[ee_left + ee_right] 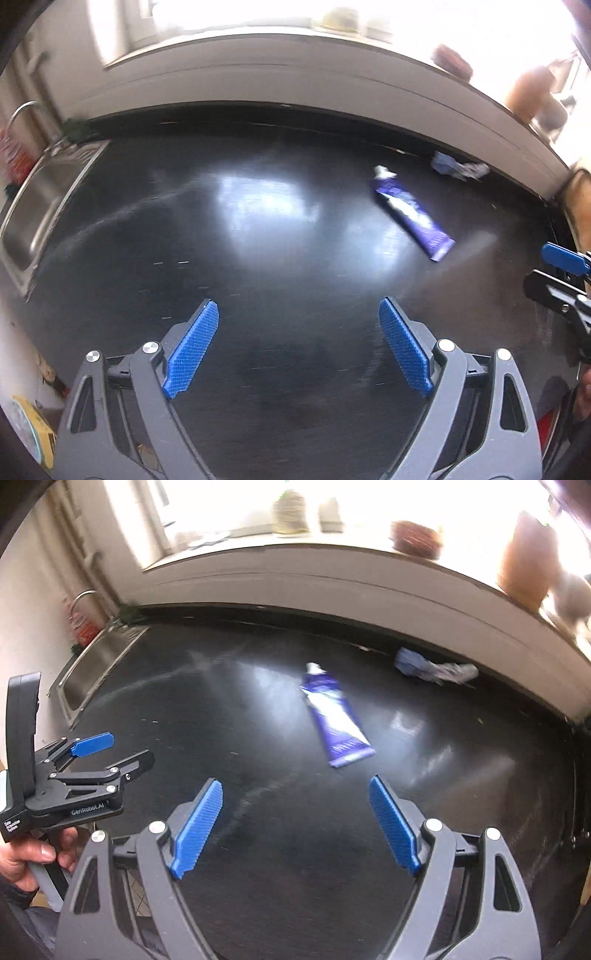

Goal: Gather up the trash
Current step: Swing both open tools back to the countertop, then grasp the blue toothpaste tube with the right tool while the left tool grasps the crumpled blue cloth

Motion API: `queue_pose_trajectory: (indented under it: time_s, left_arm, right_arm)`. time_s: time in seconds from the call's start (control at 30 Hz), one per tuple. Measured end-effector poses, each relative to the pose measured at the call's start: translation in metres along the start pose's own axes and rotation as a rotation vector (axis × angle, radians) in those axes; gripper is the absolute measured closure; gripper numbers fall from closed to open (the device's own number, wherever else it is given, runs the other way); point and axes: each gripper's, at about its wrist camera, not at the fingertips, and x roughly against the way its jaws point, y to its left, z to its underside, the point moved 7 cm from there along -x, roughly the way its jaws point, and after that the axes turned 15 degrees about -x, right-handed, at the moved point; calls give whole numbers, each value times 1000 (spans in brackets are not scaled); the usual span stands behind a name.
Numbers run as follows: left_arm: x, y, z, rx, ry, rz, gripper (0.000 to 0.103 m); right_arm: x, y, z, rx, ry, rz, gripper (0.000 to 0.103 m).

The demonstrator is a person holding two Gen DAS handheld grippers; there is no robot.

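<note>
A purple and white squeezed tube (410, 216) (338, 716) lies flat on the black countertop (177, 236) (229, 709). A crumpled blue and white wrapper (460, 168) (434, 668) rests farther back against the wall. My left gripper (298, 302) hovers open over bare counter, with the tube ahead to its right; in the right wrist view it (129, 747) shows at the left, held by a hand (33, 853). My right gripper (295, 779) is open too, nothing between its blue pads, and the tube lies just beyond them. Its fingers (561, 256) reach in at the right edge.
A steel sink (33, 206) (96, 664) with a curved tap (83, 598) is set into the counter's left end. Behind the counter runs a white sill (332, 572) carrying a brown bowl (415, 537), an orange pot (526, 557) and a woven jar (290, 511).
</note>
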Motion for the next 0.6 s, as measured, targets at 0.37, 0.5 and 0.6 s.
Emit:
queue_pose_trajectory:
  time_s: [0.37,0.5,0.6]
  left_arm:
    - [-27,-32,-11,-25,54,2,15]
    - [-46,-32,-11,-21,58,19,15]
    - [-64,-33,-10,-33,95,13,15]
  right_arm:
    - [-76,-24,-26,79,83,-20,24]
    - [-134,-26,-41,110,129,2,24]
    - [-166,-27,-50,126,151,27,24]
